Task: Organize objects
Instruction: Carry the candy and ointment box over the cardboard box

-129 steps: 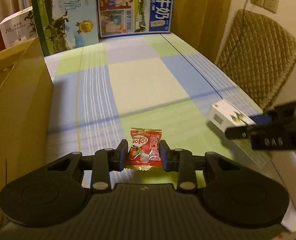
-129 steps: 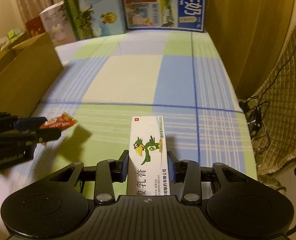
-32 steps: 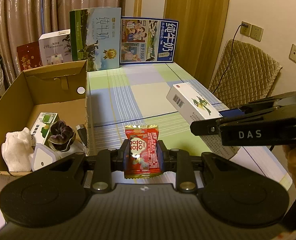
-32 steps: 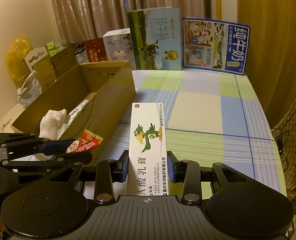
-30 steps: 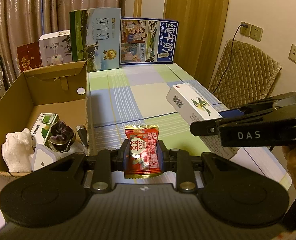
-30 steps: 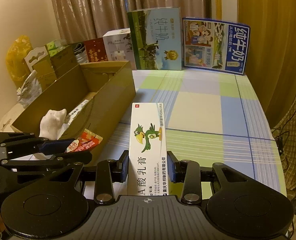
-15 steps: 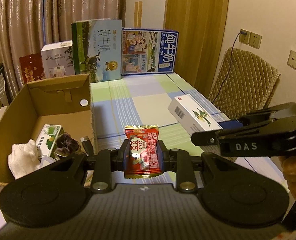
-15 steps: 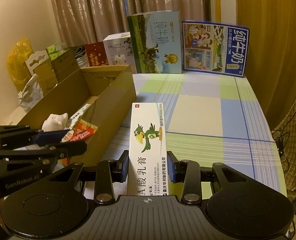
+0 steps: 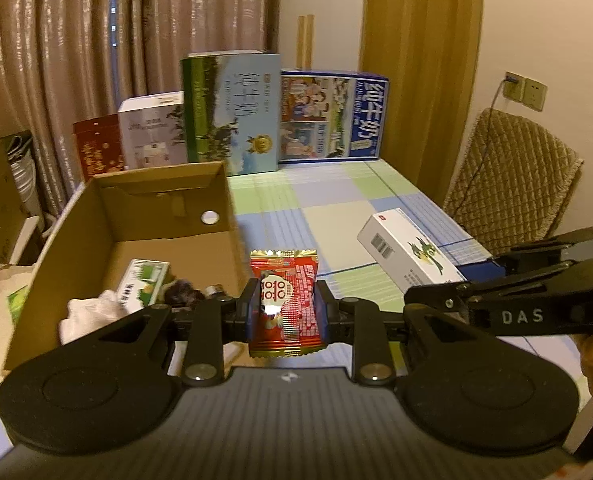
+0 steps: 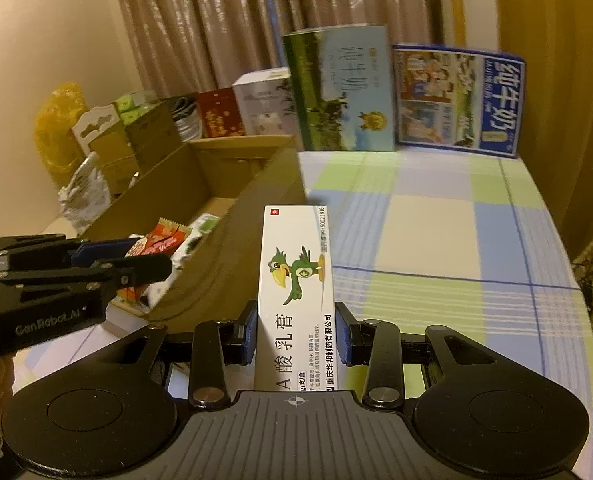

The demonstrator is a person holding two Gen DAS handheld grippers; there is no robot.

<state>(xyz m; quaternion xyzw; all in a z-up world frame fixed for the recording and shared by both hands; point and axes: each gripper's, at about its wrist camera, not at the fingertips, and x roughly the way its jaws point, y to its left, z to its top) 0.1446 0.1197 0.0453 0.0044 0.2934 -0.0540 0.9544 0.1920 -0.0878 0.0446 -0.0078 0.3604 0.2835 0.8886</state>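
Both grippers are loaded and raised clear of the counter, so the sorting is partly done but neither carried item is put away yet. The left gripper pinches a red candy packet between its fingers, held in the air just beside the right wall of the cardboard box that stands along the counter's left edge. The right gripper is pressed onto the lower end of a white ointment box printed with a green parrot, held lengthwise above the counter's near half.

Inside the cardboard box already lie a green-and-white carton, a crumpled white cloth and a small dark object I cannot identify. The checked cloth on the counter shows no other loose item; only large milk cartons stand along the far edge.

By my judgement what remains is dropping the candy packet and then the ointment box into the cardboard box.
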